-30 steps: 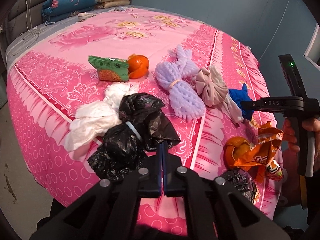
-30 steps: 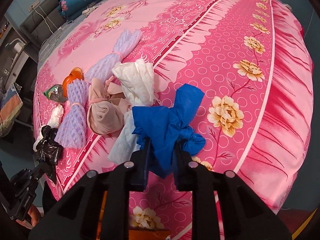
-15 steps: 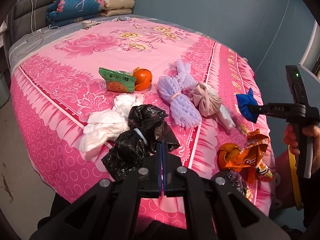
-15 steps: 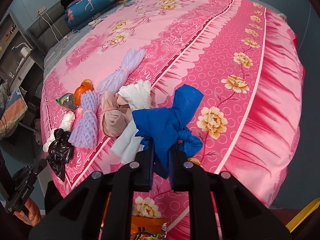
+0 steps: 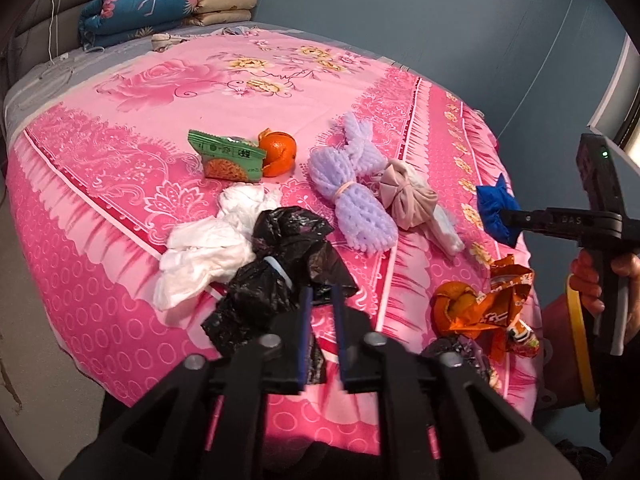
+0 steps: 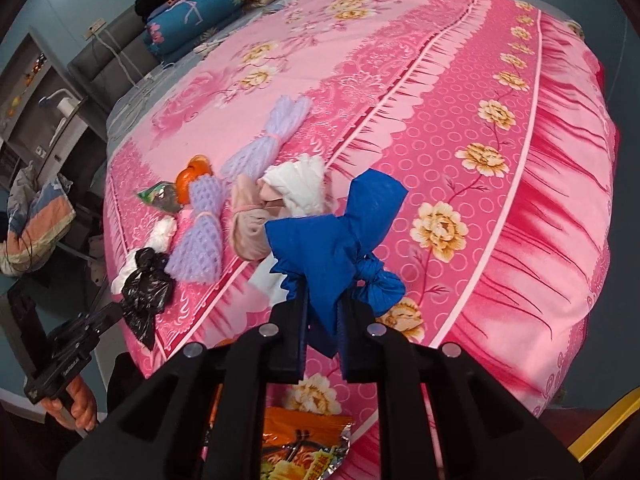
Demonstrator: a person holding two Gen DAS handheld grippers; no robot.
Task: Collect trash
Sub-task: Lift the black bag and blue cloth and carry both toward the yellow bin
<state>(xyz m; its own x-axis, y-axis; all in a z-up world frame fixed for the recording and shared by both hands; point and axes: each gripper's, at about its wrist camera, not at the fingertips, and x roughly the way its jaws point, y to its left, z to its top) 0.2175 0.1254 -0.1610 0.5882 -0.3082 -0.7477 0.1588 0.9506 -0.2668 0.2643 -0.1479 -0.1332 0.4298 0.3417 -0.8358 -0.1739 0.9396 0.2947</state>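
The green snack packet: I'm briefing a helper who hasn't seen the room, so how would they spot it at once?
Start at the pink floral bedspread. In the trash scattered near its foot end, the green snack packet lies furthest toward the headboard side, touching an orange peel, beyond the white bag. It is the only flat, printed green item; its neighbours are knotted bags or foam netting.

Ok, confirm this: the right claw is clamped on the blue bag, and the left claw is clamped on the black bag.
Half right. The right claw does clamp the blue bag. But the left wrist view shows the left claw open and empty, with the black bag lying on the bed beyond it.
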